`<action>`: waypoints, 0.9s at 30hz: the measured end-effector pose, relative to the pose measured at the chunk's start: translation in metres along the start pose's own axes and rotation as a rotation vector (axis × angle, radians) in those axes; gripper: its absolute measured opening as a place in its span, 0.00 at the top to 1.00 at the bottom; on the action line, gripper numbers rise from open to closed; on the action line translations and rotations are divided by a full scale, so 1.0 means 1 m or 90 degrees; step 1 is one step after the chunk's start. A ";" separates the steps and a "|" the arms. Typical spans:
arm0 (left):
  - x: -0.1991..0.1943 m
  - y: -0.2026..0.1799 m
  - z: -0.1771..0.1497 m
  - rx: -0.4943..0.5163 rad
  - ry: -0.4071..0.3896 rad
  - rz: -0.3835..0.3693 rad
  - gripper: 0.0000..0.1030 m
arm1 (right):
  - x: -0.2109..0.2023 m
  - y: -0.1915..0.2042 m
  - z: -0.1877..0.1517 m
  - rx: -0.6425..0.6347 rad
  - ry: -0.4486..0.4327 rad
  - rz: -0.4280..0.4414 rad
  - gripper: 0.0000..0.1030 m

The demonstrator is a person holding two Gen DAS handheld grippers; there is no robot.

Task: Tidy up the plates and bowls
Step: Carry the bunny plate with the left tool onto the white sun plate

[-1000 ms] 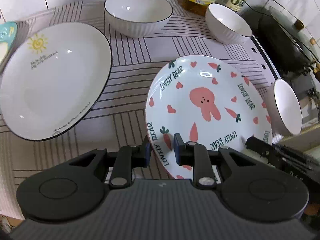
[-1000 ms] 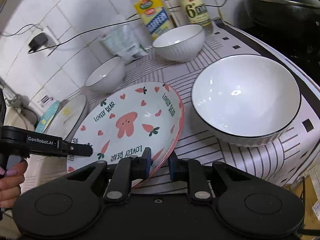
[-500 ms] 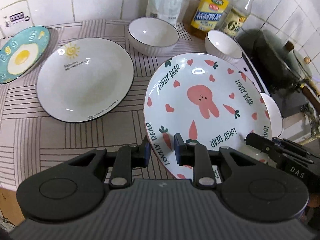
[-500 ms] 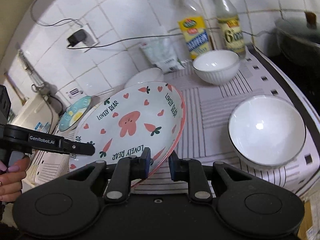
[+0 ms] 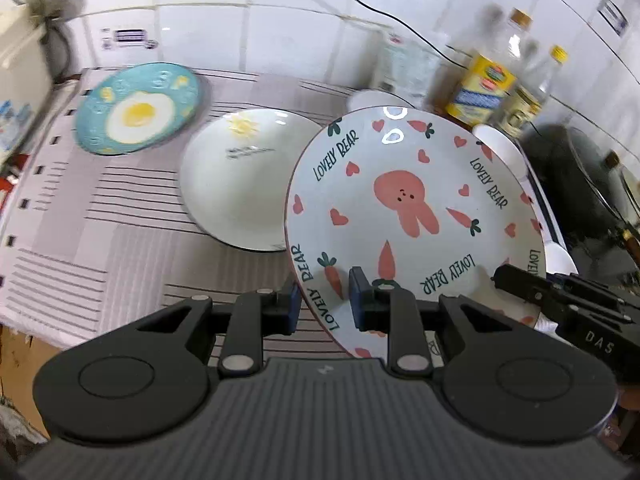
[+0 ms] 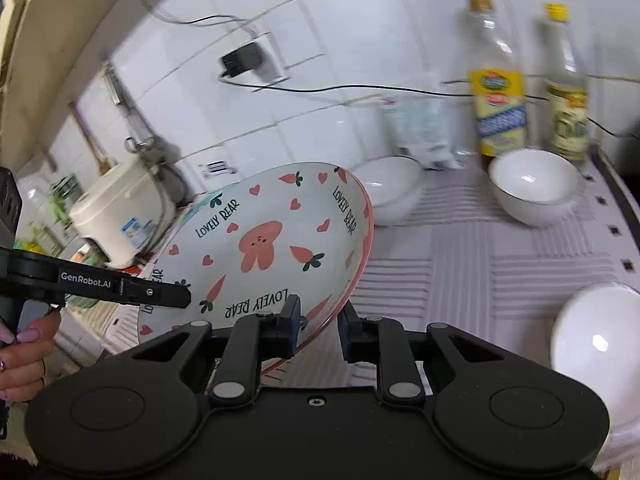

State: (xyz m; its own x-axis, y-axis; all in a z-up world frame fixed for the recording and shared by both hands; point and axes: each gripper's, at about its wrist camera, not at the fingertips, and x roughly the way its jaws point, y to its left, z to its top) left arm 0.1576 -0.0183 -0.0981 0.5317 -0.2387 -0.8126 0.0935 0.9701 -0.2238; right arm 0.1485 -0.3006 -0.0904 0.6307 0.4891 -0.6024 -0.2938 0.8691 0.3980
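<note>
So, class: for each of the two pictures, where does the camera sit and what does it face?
Left wrist: on the left gripper, facing the cloth-covered counter; only its fingers show.
Right wrist: on the right gripper, facing the tiled wall; a hand shows.
Shared: the bunny plate, clamped by both.

The left gripper [image 5: 322,302] and right gripper [image 6: 318,326] are angled downward, each clamped narrowly on an opposite rim of one plate [image 5: 412,216].
</note>
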 end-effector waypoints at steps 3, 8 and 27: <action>-0.005 0.014 0.005 -0.017 -0.003 0.020 0.78 | 0.016 0.008 0.009 -0.011 0.011 0.026 0.76; 0.000 0.040 0.016 -0.052 0.018 0.039 0.78 | 0.044 0.018 0.021 -0.017 0.036 0.051 0.76; 0.079 0.098 0.057 -0.091 0.164 0.055 0.77 | 0.146 0.015 0.032 0.021 0.149 0.045 0.76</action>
State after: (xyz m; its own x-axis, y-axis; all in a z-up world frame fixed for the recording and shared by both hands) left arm 0.2567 0.0601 -0.1539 0.2999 -0.1765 -0.9375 -0.0711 0.9759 -0.2064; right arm 0.2590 -0.2187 -0.1505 0.4247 0.5556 -0.7148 -0.3048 0.8312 0.4650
